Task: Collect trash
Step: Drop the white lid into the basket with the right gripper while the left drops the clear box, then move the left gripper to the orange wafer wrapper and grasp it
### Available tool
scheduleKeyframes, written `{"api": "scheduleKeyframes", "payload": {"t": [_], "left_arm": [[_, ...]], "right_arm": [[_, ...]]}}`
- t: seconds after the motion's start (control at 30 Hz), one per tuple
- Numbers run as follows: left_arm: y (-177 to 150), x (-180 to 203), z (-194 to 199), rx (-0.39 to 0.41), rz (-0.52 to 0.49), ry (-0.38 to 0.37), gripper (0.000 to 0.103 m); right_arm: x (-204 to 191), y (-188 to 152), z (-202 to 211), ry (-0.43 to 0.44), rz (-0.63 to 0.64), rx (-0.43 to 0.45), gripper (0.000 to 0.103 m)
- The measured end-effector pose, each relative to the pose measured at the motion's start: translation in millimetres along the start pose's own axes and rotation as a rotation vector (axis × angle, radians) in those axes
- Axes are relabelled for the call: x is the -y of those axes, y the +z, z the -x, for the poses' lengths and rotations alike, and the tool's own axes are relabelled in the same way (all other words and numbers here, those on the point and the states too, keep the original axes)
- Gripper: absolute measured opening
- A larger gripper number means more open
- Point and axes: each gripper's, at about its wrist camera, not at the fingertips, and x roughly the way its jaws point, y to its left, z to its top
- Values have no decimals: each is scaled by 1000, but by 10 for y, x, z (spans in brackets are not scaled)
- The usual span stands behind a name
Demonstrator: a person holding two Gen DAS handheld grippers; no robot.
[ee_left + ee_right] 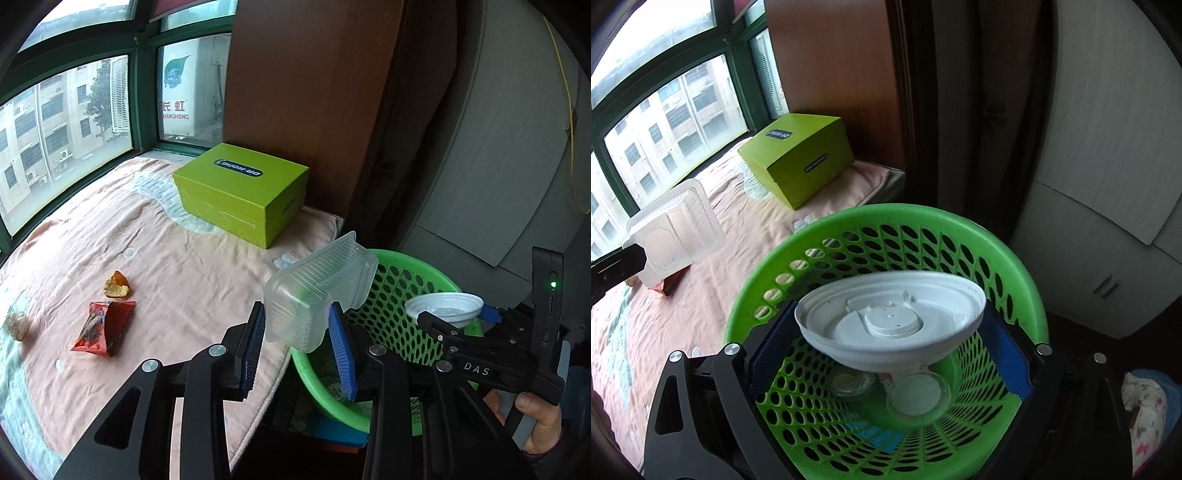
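Observation:
My left gripper [297,332] is shut on a clear plastic food tray [314,291], held in the air at the bed's edge beside the green perforated basket [402,295]. The tray also shows in the right wrist view [674,236]. My right gripper [886,332] is shut on a white foam bowl [890,321] and holds it over the basket's [886,221] mouth. The bowl shows in the left wrist view too [445,306]. Two round lids [916,398] lie at the basket's bottom. A red snack wrapper [105,326], an orange peel [117,285] and a crumpled wad [16,325] lie on the pink bed cover.
A lime green shoe box [240,192] sits at the bed's far end by a brown wooden panel [303,92]. Windows [66,122] run along the left. A grey cabinet [1108,240] stands right of the basket. A floral cloth [1145,413] lies at the lower right.

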Motion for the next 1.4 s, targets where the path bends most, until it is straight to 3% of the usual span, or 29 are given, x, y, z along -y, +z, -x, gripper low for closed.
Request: {"api": "scheduleKeyframes", "payload": {"t": [0.73, 0.9, 1.03, 1.13, 1.3, 1.4], "left_arm": [[-33, 523, -311, -78, -60, -65, 35], [-47, 565, -332, -85, -61, -64, 43], [-62, 521, -308, -86, -45, -54, 52], [-73, 441, -266, -82, -33, -36, 53], [-96, 176, -167, -75, 16, 4, 57], [-110, -22, -85, -62, 46, 40, 64]], "right_arm": [[207, 4, 301, -5, -47, 80, 94], [212, 3, 324, 2, -51, 83, 94], [175, 8, 333, 12, -45, 85, 94], [115, 17, 331, 22, -34, 86, 94], [-61, 48, 290, 45, 0, 78, 94], [-191, 75, 256, 63, 21, 72, 94]]}}
